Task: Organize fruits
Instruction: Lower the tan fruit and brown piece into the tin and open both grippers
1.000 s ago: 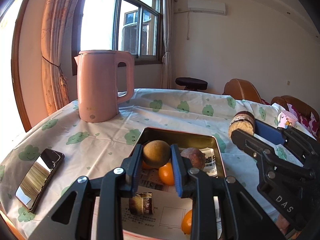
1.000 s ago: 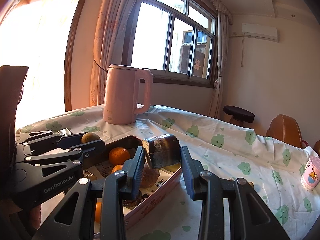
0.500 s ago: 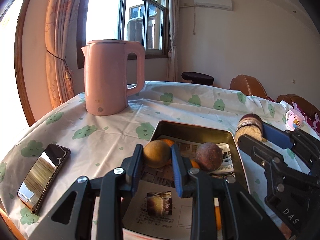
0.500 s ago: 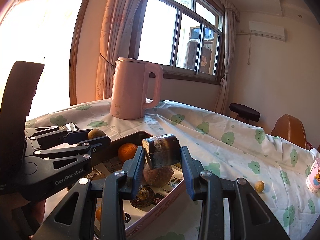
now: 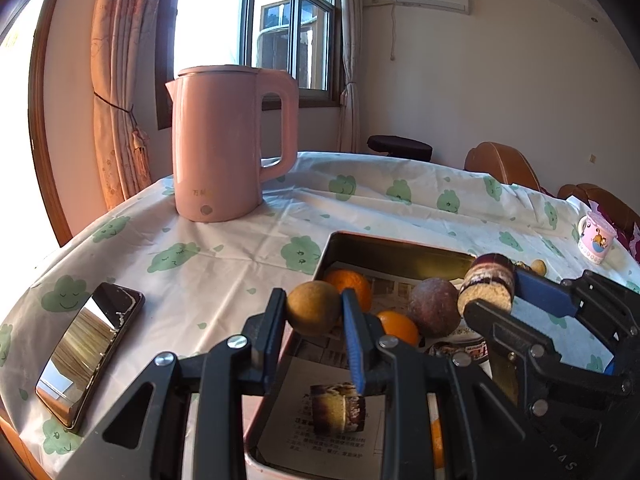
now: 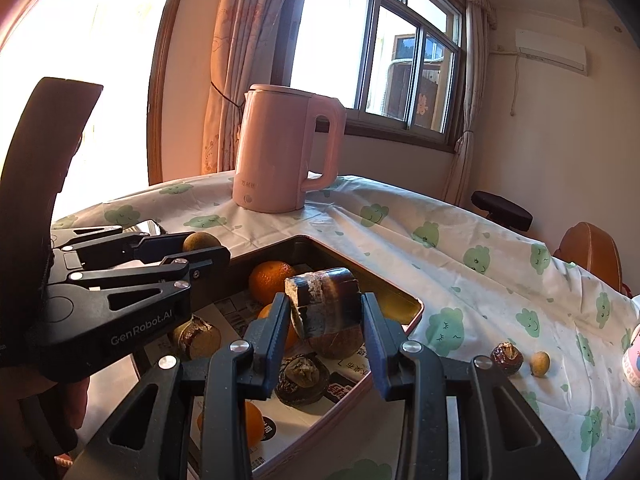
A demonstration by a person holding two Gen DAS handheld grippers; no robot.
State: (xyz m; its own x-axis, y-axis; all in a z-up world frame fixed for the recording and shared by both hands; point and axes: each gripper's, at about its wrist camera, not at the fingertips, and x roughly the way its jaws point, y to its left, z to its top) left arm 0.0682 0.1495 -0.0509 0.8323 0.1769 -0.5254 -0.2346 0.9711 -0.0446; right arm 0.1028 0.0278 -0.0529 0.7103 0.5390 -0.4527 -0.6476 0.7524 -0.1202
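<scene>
My left gripper [image 5: 312, 314] is shut on a round tan fruit [image 5: 312, 307] and holds it over the near left edge of the metal tray [image 5: 384, 246]. My right gripper [image 6: 326, 316] is shut on a dark cut piece of fruit with a pale end [image 6: 324, 302], above the tray's [image 6: 400, 300] right side. The tray is lined with newspaper and holds oranges [image 5: 350, 286], a brown round fruit [image 5: 434, 312] and a cut piece [image 5: 338, 408]. The right gripper and its piece also show in the left wrist view [image 5: 486, 286].
A pink kettle [image 5: 224, 140] stands at the back of the table. A phone [image 5: 88, 350] lies at the left edge. A pink mug [image 5: 596, 238] stands far right. Two small fruits [image 6: 508, 356] [image 6: 539, 359] lie on the cloth right of the tray.
Both grippers have moved forward and lower over the tray, each still holding its fruit. The kettle looms larger in both views.
</scene>
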